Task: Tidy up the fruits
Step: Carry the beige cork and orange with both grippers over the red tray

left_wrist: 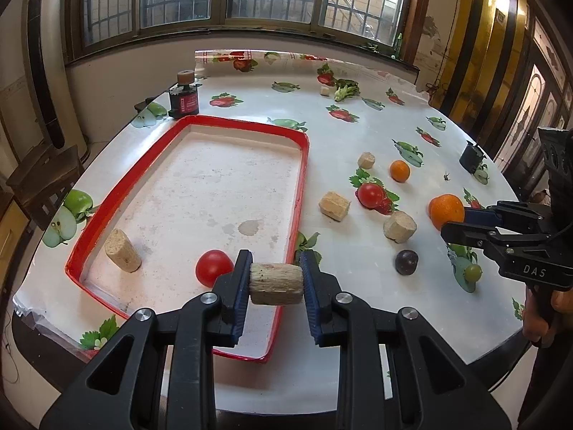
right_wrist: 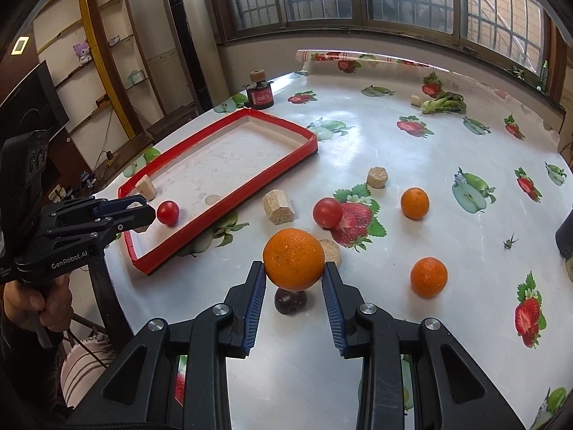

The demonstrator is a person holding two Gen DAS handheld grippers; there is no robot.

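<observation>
Left gripper (left_wrist: 275,283): clamped on one cork (left_wrist: 275,283), above the red tray (left_wrist: 302,165)'s near edge.
Right gripper (right_wrist: 293,276): clamped on one orange (right_wrist: 293,258), raised over the table (right_wrist: 412,165).
Oranges: three.
Tomatoes: two, one in the tray's near corner.
Plum (right_wrist: 290,301): one.

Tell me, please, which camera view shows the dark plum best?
The left wrist view: the plum sits in the open on the table, fully visible. In the right wrist view the plum is partly hidden beneath the orange held in the right gripper.
</observation>
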